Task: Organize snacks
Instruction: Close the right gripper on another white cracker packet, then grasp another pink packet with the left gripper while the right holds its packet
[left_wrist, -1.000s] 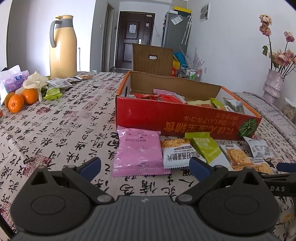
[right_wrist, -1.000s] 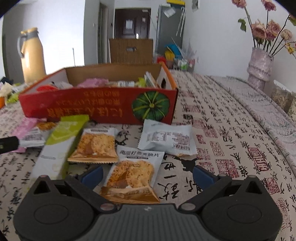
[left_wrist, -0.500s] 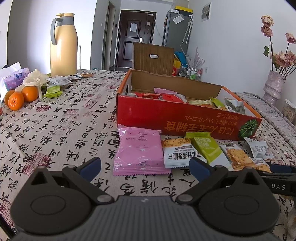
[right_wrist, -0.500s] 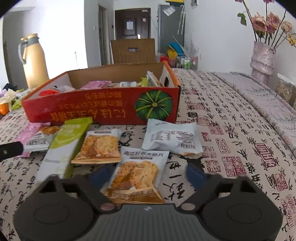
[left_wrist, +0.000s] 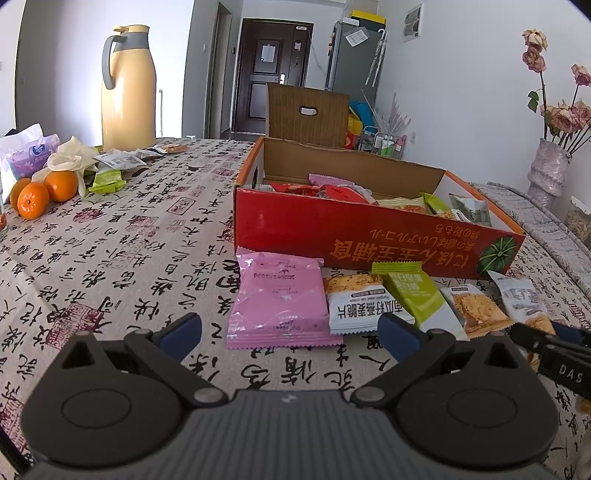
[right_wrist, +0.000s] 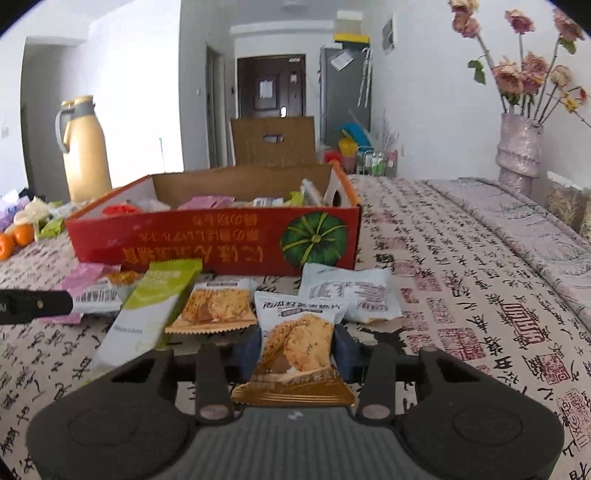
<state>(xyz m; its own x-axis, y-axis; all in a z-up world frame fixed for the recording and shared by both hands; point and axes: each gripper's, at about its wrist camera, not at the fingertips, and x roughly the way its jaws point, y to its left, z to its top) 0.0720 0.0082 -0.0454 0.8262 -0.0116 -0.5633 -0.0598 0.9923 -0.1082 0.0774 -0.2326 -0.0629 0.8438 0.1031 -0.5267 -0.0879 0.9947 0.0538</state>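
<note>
Orange-edged cracker pack (right_wrist: 298, 341) pinched by our R gripper (right_wrist: 295, 354) for boxing (right_wrist: 221, 242); L gripper (left_wrist: 290, 334) wide, idle.

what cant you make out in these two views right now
- Red box contents: in both wrist views its front wall hides the lower part of the packets inside.
- Cracker packet in the right gripper: the gripper body covers its bottom edge in the right wrist view.
- Right gripper in the left wrist view: cut off by the right frame edge.
- Pink packet: print too small to read; the left gripper is open, short of it.
</note>
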